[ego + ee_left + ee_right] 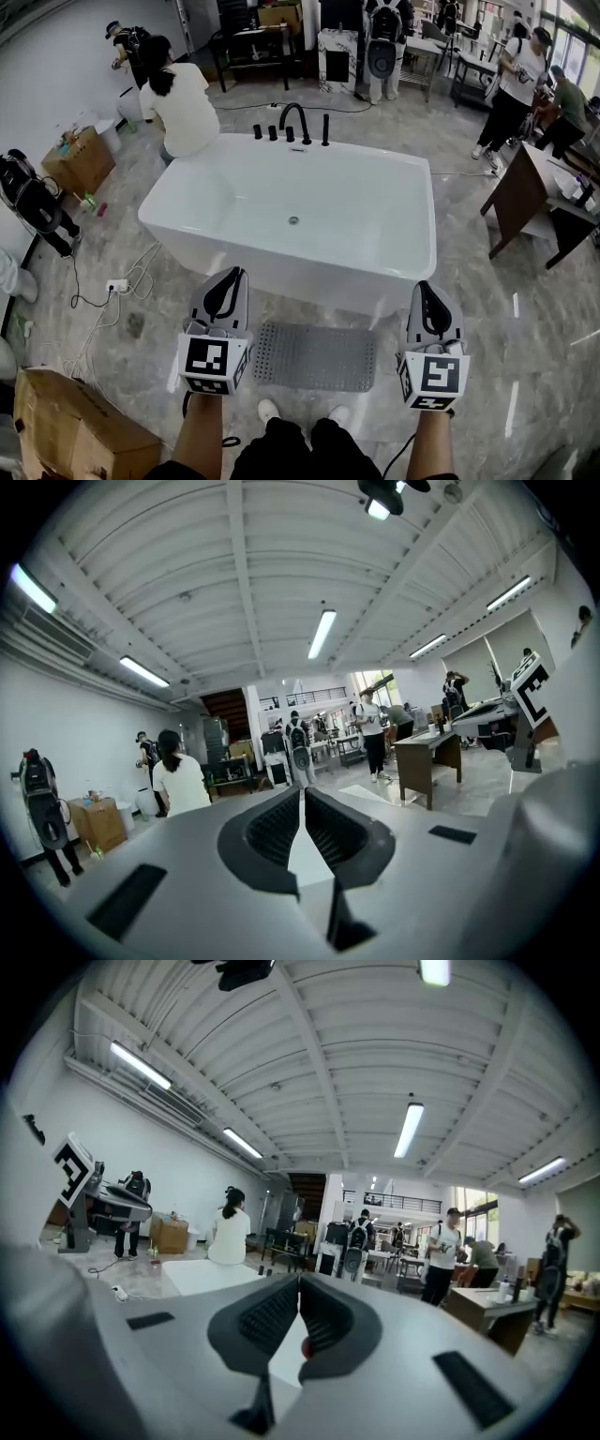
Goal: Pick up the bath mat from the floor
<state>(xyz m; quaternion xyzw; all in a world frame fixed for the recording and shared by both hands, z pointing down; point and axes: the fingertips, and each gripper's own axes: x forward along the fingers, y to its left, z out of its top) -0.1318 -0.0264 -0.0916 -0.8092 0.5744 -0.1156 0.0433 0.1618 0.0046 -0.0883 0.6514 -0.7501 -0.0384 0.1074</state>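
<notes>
The grey bath mat [316, 356] lies flat on the floor [525, 375], just in front of the white bathtub [234, 202], while the left gripper [230, 275] and the right gripper [427, 287] hover at each side of it, both with their jaws closed together and holding nothing.

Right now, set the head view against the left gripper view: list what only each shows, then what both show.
Head view only: the grey bath mat, flat on the floor before the bathtub, untouched. Left gripper view only: the ceiling lights, and a straight look at the left gripper, jaws shut and empty. Both: the seated person in a white top and the right gripper.
</notes>
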